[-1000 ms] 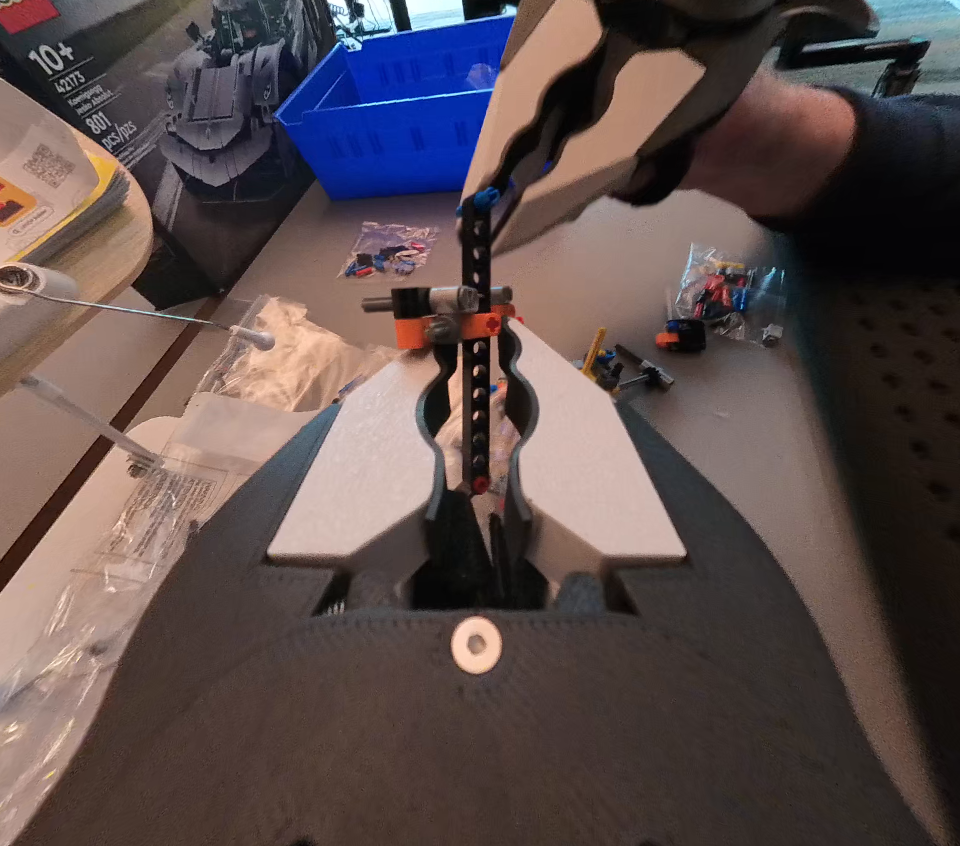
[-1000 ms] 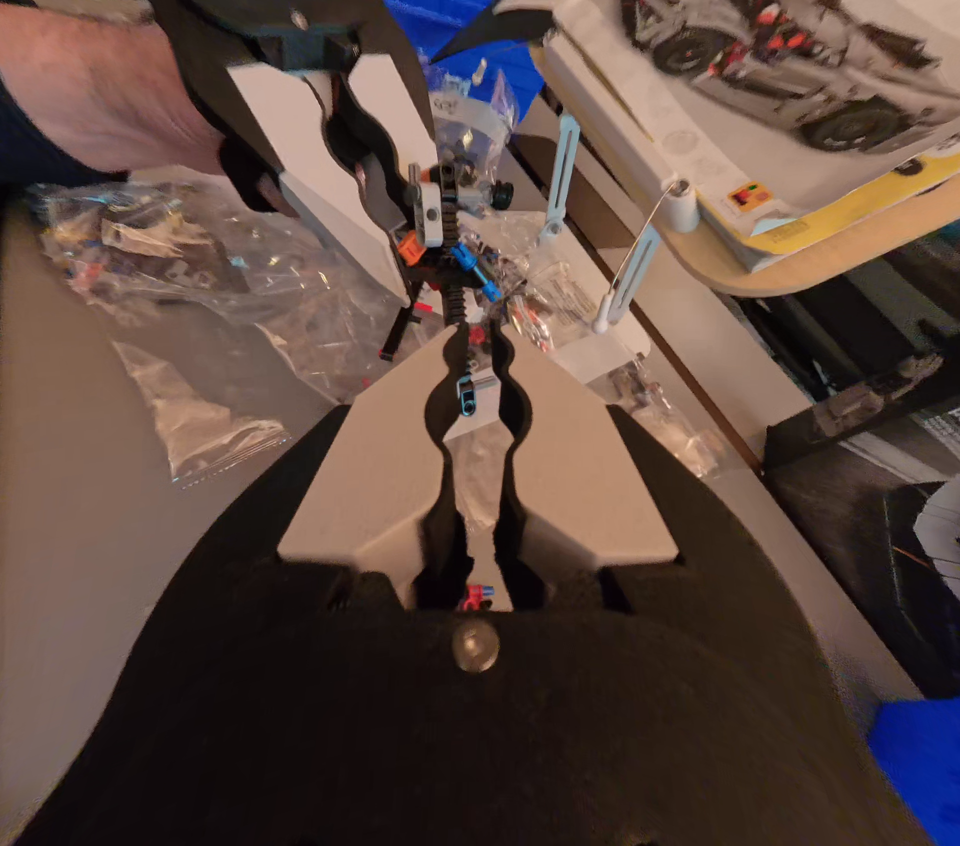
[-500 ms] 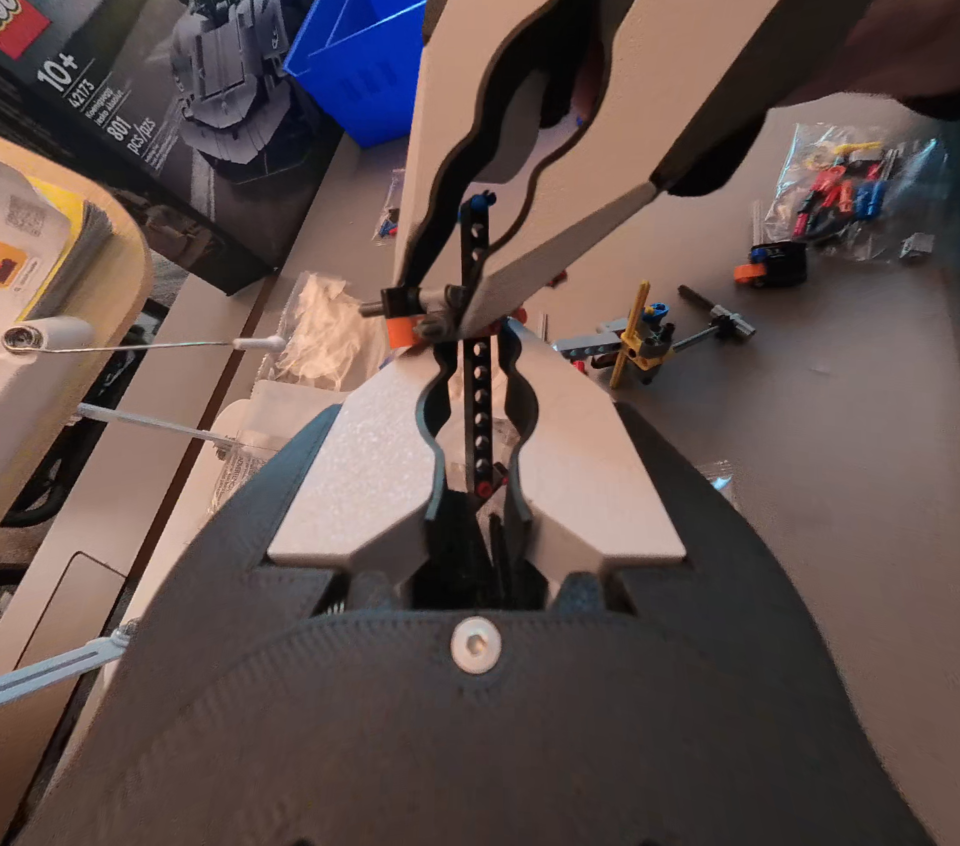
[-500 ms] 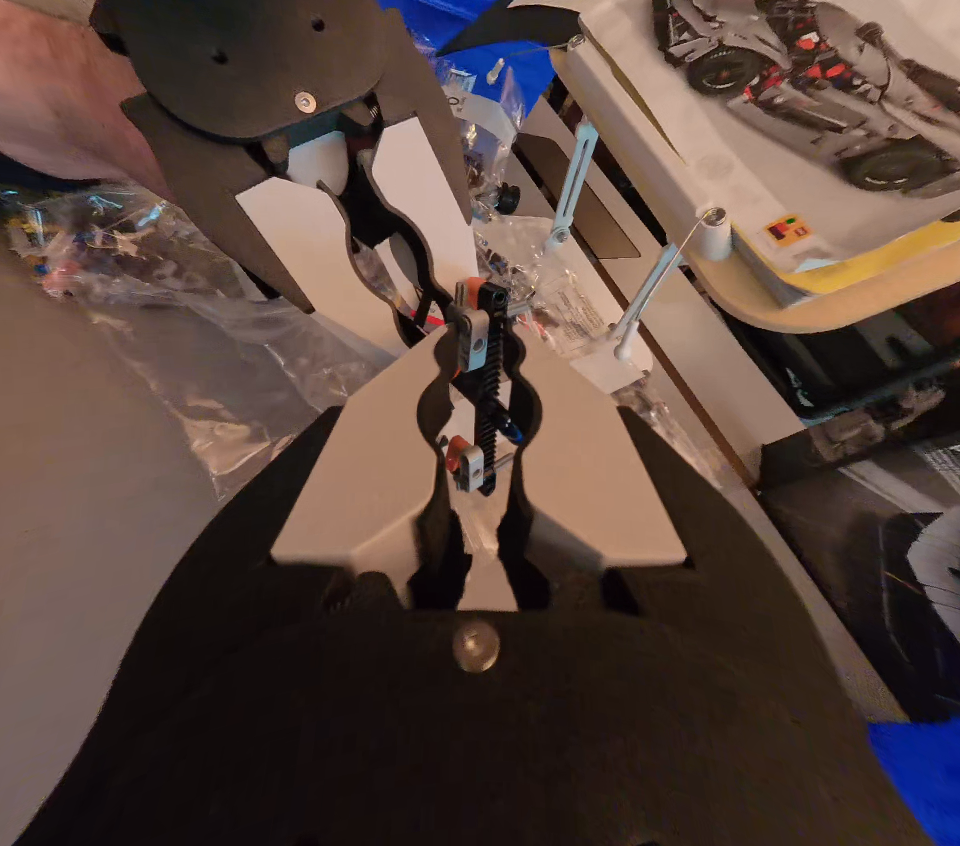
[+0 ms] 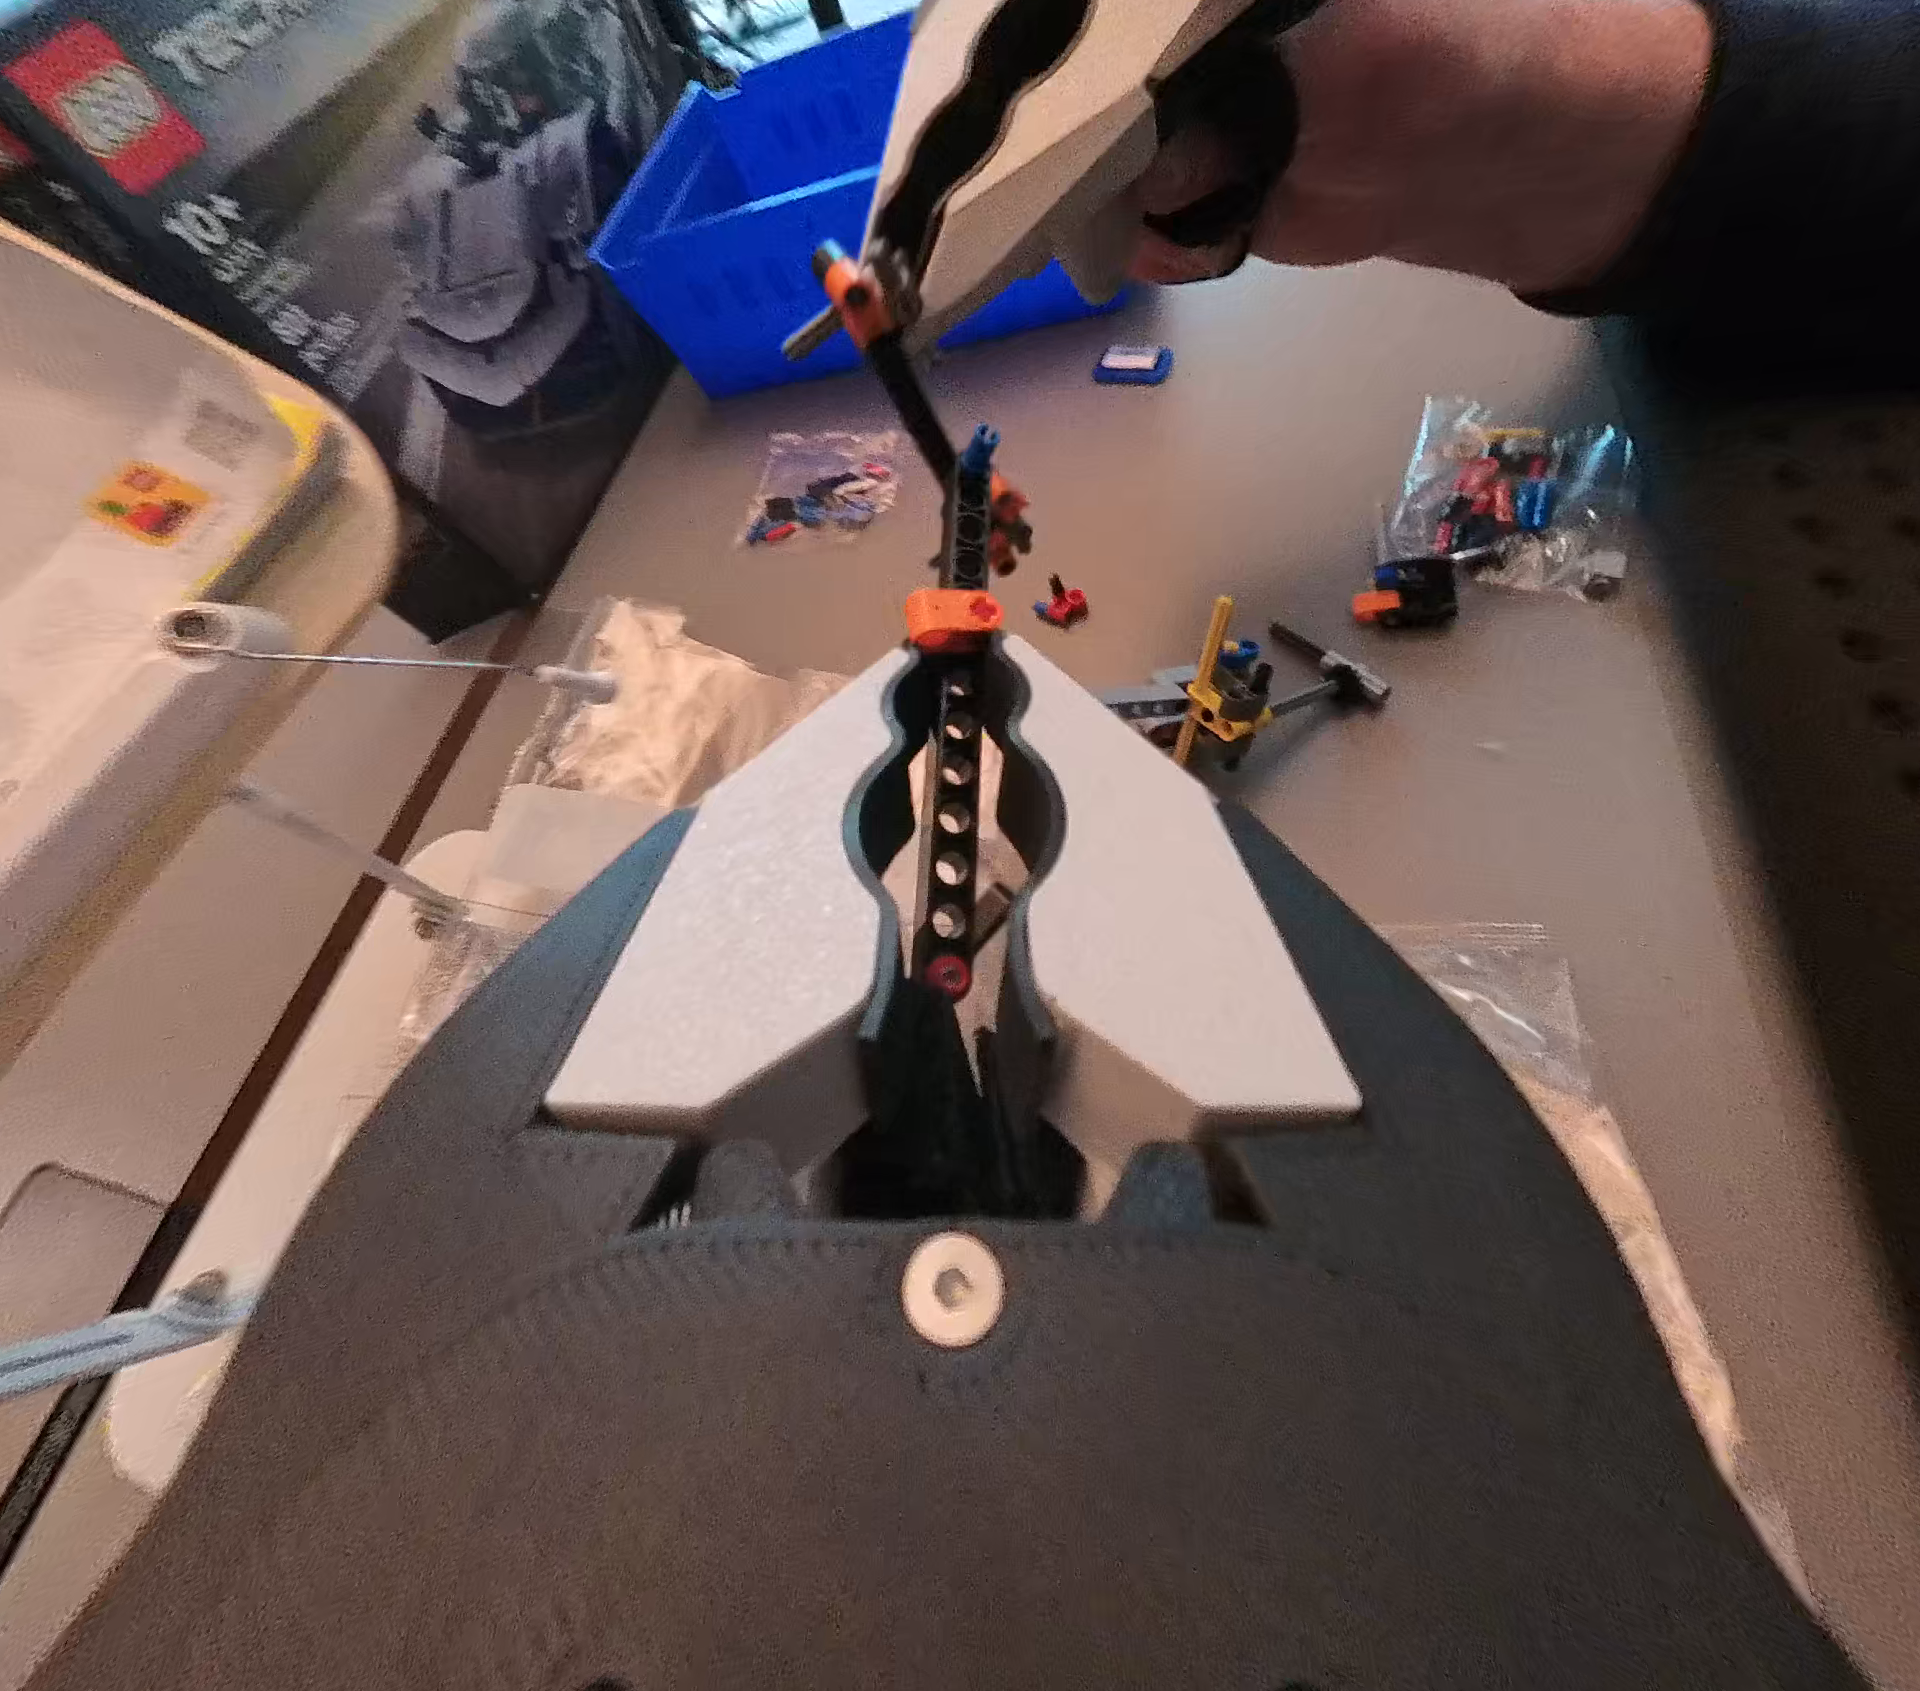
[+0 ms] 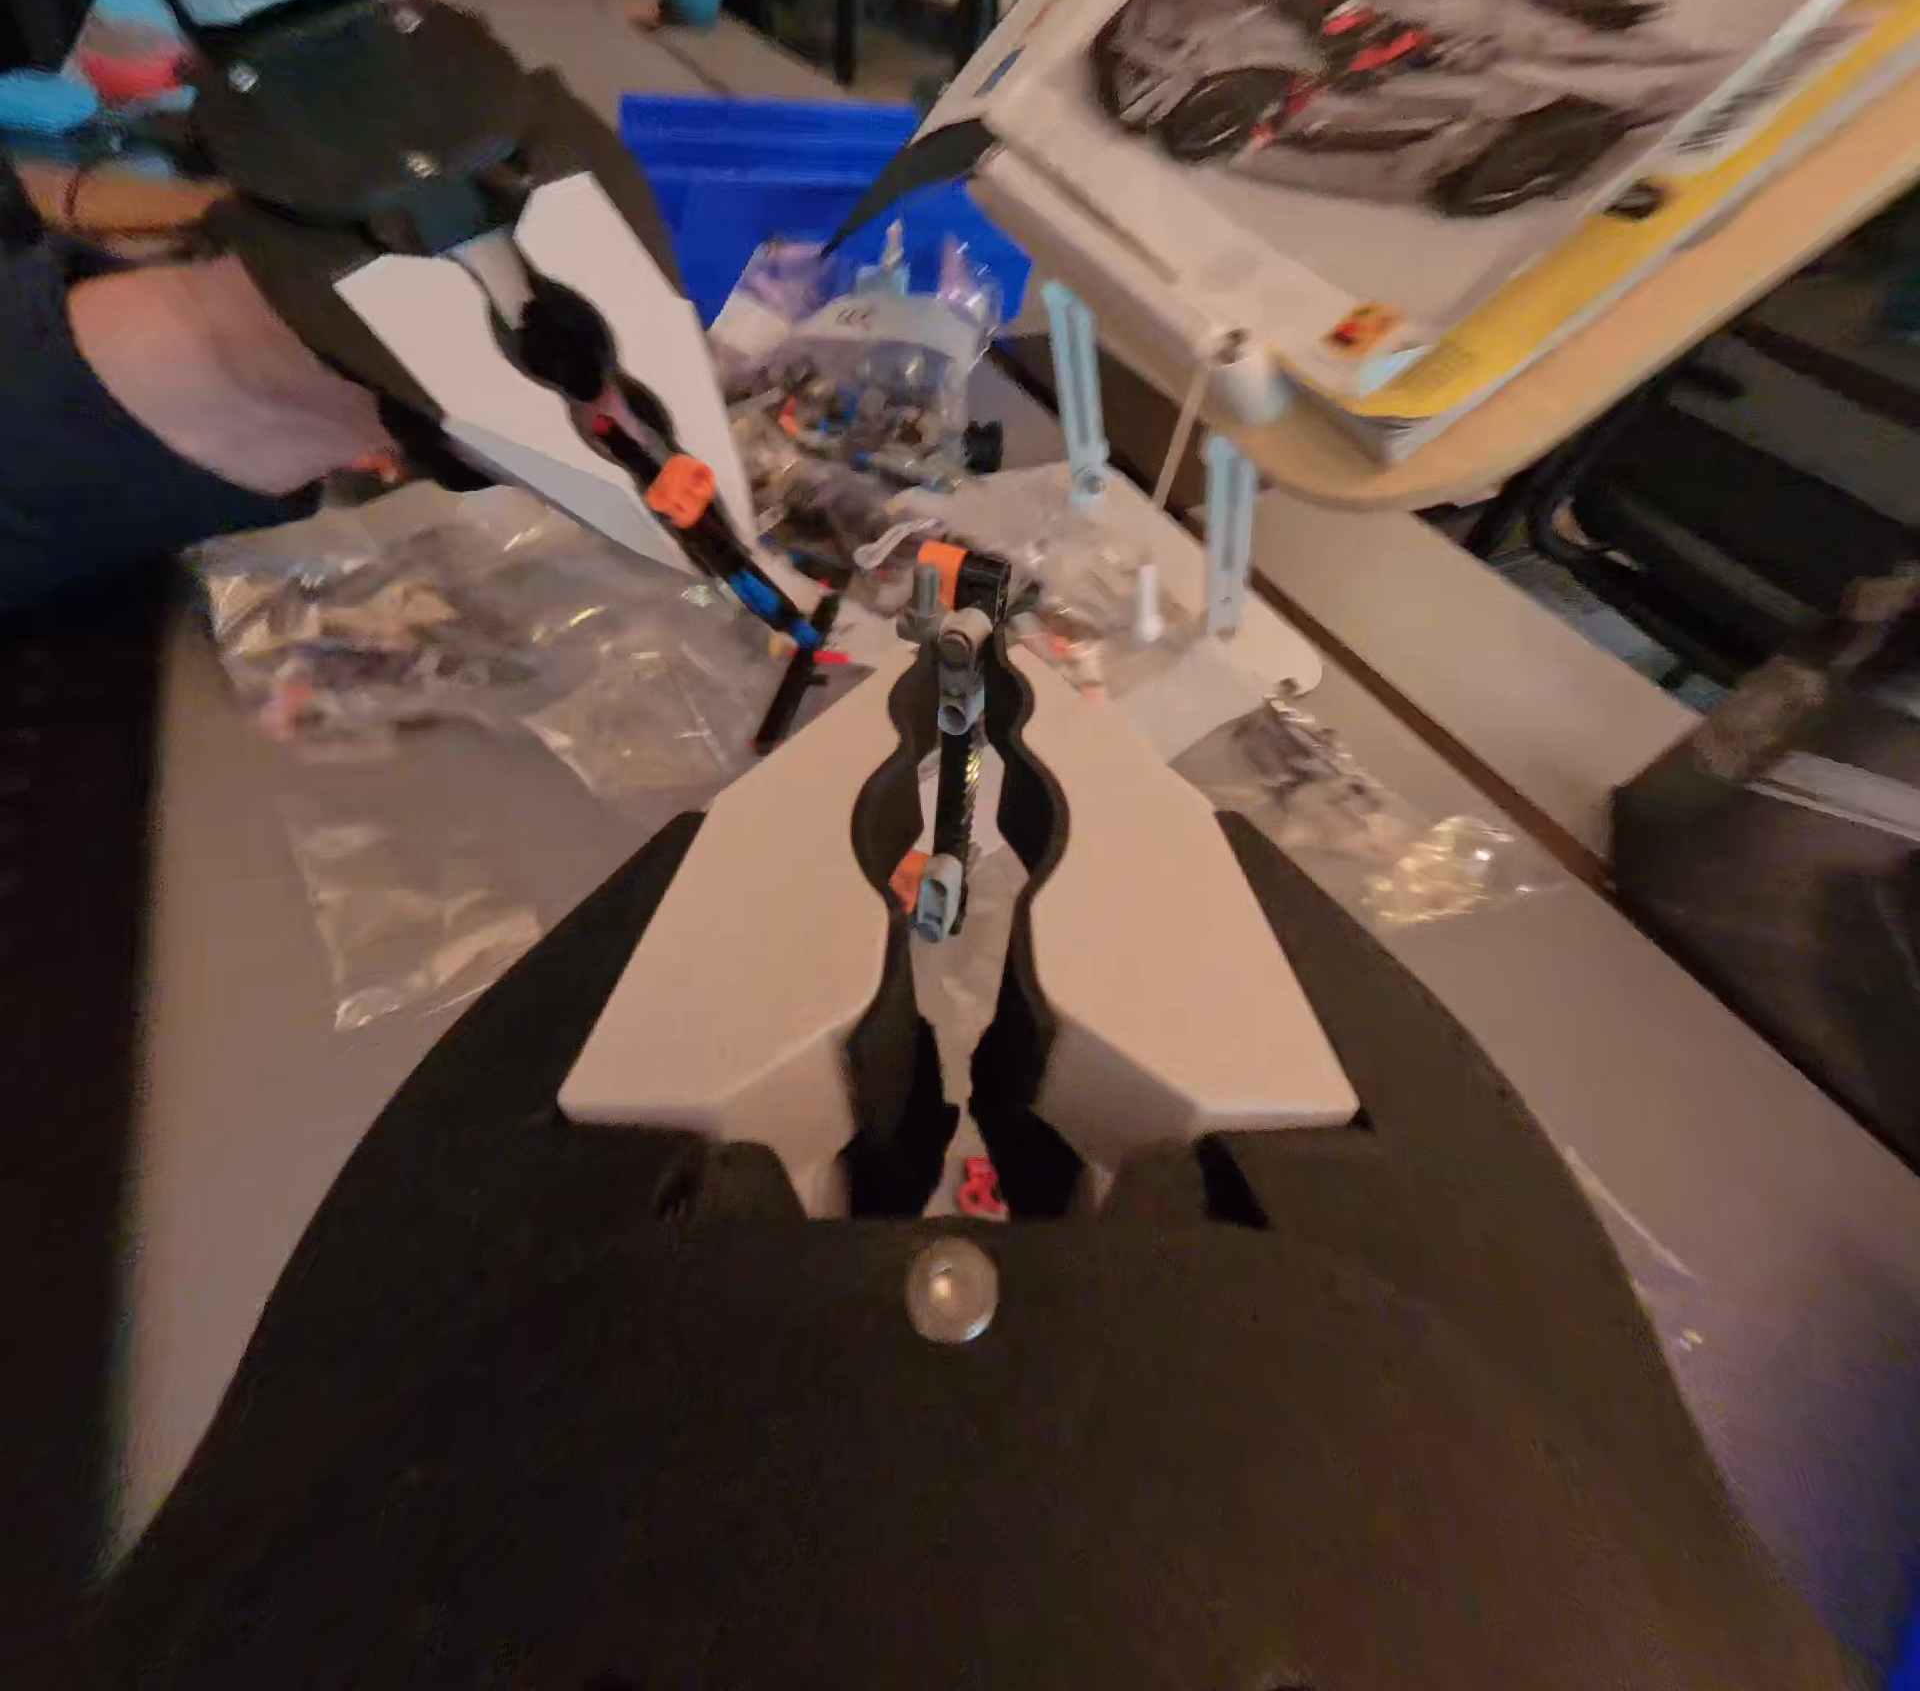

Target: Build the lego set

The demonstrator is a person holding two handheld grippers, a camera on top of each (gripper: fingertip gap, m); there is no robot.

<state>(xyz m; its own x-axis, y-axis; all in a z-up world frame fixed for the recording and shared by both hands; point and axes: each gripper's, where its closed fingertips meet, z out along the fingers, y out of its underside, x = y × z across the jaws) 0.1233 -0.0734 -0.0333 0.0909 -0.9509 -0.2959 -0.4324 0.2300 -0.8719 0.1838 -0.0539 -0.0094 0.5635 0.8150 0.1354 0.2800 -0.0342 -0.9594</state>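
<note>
My left gripper [image 5: 954,654] is shut on a long black holed beam [image 5: 951,820] with an orange connector [image 5: 951,618] at its tips and a blue pin [image 5: 977,446] at the far end. It also shows in the right wrist view [image 6: 727,540], upper left. My right gripper [image 6: 951,665] is shut on a black toothed rack piece [image 6: 951,794] with grey and orange connectors. In the left wrist view the right gripper [image 5: 904,301] hangs above the beam's far end, the rack [image 5: 914,405] slanting down toward it.
A blue bin [image 5: 790,218] and the set's box [image 5: 312,114] stand at the back. An instruction booklet [image 6: 1403,83] rests on a stand. Bags of parts [image 5: 1507,488] [image 6: 468,633] and a small yellow sub-assembly [image 5: 1216,691] lie on the grey table [image 5: 1455,810]. Tip to tip, the grippers are about 8 cm apart.
The right gripper closed on the rack piece at the left gripper's tips and has lifted it away. The two grippers now stand apart, the beam still in the left.
</note>
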